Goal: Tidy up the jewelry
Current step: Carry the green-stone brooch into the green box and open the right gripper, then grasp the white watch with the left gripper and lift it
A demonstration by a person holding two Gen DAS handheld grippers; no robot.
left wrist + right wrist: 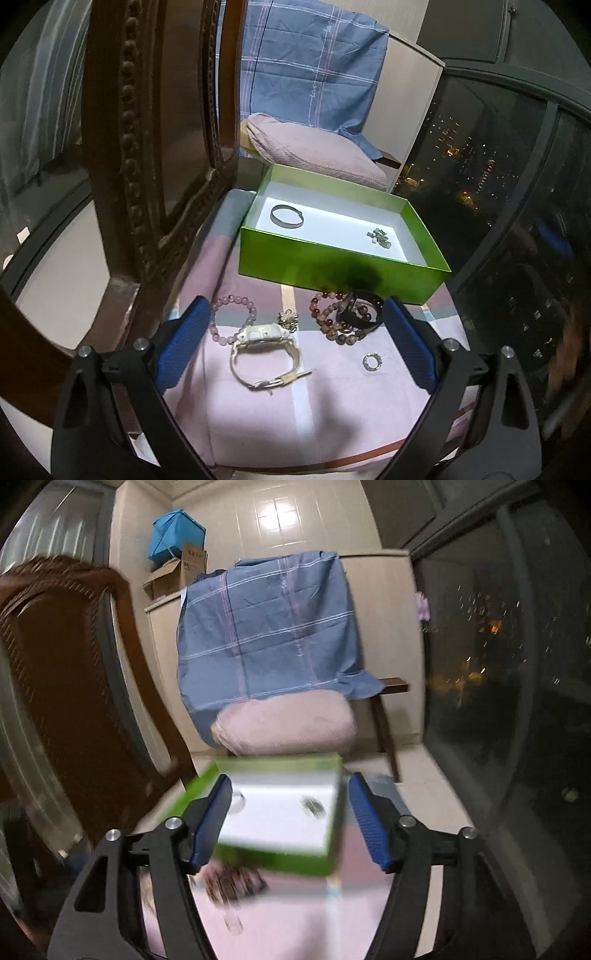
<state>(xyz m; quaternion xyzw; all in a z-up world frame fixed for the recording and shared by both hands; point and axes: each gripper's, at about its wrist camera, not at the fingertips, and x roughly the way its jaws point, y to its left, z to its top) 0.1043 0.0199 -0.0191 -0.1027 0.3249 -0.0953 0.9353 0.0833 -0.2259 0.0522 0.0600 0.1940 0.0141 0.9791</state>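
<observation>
Jewelry: white watch (pixel 264 349), bead bracelets (pixel 232 318) lie loose between spread left tongs (pixel 295 339), awaiting pickup | green box (pixel 332 266) just beyond, open for sorting | right tongs (pixel 288 823) spread, empty.

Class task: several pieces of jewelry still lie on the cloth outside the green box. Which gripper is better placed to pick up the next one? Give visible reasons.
Left. The left gripper is open, framing the white watch. The right gripper is open over the green box.

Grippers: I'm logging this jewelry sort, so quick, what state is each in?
Left gripper: open, holding nothing, above the white watch.
Right gripper: open, holding nothing, facing the green box.
</observation>
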